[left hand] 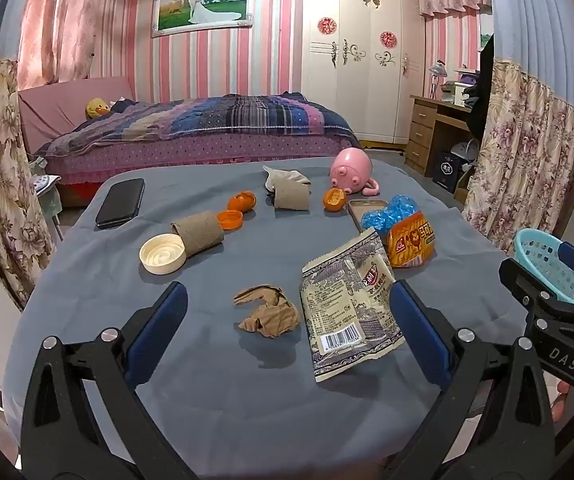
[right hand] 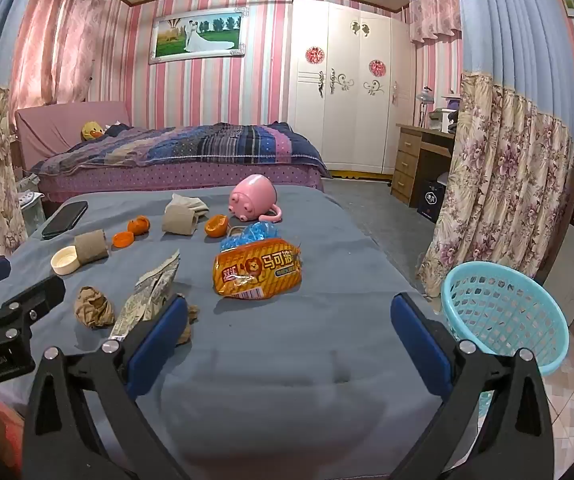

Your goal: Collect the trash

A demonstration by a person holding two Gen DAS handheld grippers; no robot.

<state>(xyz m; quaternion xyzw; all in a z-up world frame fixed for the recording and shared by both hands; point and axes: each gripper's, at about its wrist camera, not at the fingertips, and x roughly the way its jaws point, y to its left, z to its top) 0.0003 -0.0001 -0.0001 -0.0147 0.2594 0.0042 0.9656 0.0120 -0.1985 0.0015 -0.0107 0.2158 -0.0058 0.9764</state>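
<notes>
A big table [left hand: 215, 408] with a blue-grey cloth fills the near part of the room. Far behind it are a bed [left hand: 191, 128] and a white wardrobe [left hand: 359, 60].

Just off the right edge of the table sits a light blue basket [right hand: 503, 316], lower than the table top.

The left tongs [left hand: 287, 332] are wide open and hold nothing. Between their blue pads, on the cloth, lie a crumpled brown paper [left hand: 268, 312] and a grey snack bag [left hand: 347, 312]. The bag is close beside the right pad. I cannot tell if it touches.

The right tongs [right hand: 289, 340] are wide open too and hold nothing. They hang over a bare bit of cloth near the right edge. A little farther out lies an orange snack bag [right hand: 257, 272], with a blue plastic wad [right hand: 249, 236] just behind it.

At the far side, a pink pig cup [left hand: 351, 170] lies tipped over. A black phone [left hand: 121, 202] lies far left.

In the middle are two cardboard tubes, one [left hand: 199, 232] lying on its side and one [left hand: 291, 196] farther back with a tissue [left hand: 285, 178] behind it. A cream lid [left hand: 163, 254] sits against the nearer tube. An orange cap [left hand: 230, 219] is by that tube's other end. Two bits of orange peel lie near it, one [left hand: 242, 202] by the cap and one [left hand: 335, 199] by the pig cup.
</notes>
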